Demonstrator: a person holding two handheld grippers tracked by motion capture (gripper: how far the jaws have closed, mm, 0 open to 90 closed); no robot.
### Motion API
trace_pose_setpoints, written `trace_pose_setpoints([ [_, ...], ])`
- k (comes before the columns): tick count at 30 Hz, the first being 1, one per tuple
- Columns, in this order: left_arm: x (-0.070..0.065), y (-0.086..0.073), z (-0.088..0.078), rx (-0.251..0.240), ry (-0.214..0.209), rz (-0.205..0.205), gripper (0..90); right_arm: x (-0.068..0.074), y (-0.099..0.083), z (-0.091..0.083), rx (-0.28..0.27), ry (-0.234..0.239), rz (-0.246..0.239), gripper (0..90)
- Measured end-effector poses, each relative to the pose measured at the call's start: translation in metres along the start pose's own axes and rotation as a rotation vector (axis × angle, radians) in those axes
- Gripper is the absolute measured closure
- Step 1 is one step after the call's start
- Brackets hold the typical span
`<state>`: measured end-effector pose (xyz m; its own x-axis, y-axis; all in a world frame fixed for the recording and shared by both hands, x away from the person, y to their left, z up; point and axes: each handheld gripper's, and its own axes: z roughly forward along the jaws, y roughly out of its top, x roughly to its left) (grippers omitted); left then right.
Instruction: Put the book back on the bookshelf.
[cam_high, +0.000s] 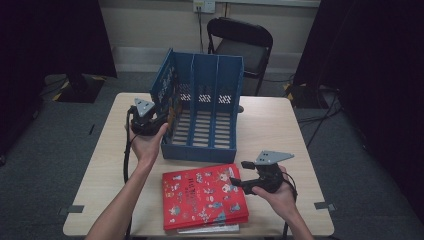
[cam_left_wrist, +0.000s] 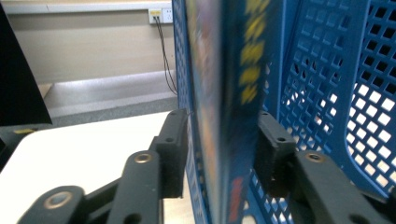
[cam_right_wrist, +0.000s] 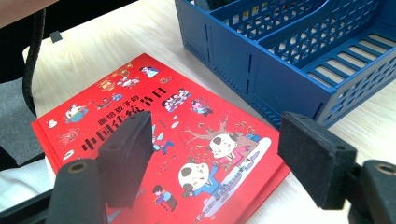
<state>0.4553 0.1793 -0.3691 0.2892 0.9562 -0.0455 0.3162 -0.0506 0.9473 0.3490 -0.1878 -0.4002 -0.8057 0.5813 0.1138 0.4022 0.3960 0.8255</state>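
Left fingers (cam_left_wrist: 219, 154), released, straddle an upright book (cam_left_wrist: 224, 116) standing in the blue file rack's (cam_high: 202, 107) end slot. Right fingers (cam_right_wrist: 219, 158), parted and empty, hover above the red book (cam_right_wrist: 154, 135) lying on the surface (cam_high: 280, 125). Stiff, glossy hardcover, probably slippery: best gripped across its edge.

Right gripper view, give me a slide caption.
Open gripper hovering over a red picture book beside a blue file rack.
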Motion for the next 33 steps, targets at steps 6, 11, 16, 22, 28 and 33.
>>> trace_pose_setpoints([
  [6, 0.008, -0.013, -0.008, 0.04, -0.067, 0.006, 51.7, -0.004, -0.002, 0.0, -0.002, -0.014, 0.016, 26.2],
  [11, 0.016, -0.024, -0.015, 0.083, -0.149, -0.016, 50.3, -0.006, -0.003, 0.0, -0.004, -0.022, 0.022, 26.6],
  [16, 0.02, -0.036, -0.023, 0.124, -0.188, 0.004, 49.7, -0.014, -0.005, 0.002, -0.005, -0.05, 0.039, 30.8],
  [22, 0.019, -0.051, -0.034, 0.153, -0.216, 0.015, 45.3, -0.018, -0.007, 0.009, 0.019, -0.065, 0.027, 36.6],
  [28, 0.019, -0.067, -0.044, 0.214, -0.285, 0.027, 44.5, -0.017, -0.011, 0.012, 0.045, -0.074, 0.01, 42.6],
  [33, 0.014, -0.082, -0.056, 0.274, -0.33, 0.047, 45.4, -0.016, -0.019, 0.014, 0.081, -0.073, 0.005, 42.8],
])
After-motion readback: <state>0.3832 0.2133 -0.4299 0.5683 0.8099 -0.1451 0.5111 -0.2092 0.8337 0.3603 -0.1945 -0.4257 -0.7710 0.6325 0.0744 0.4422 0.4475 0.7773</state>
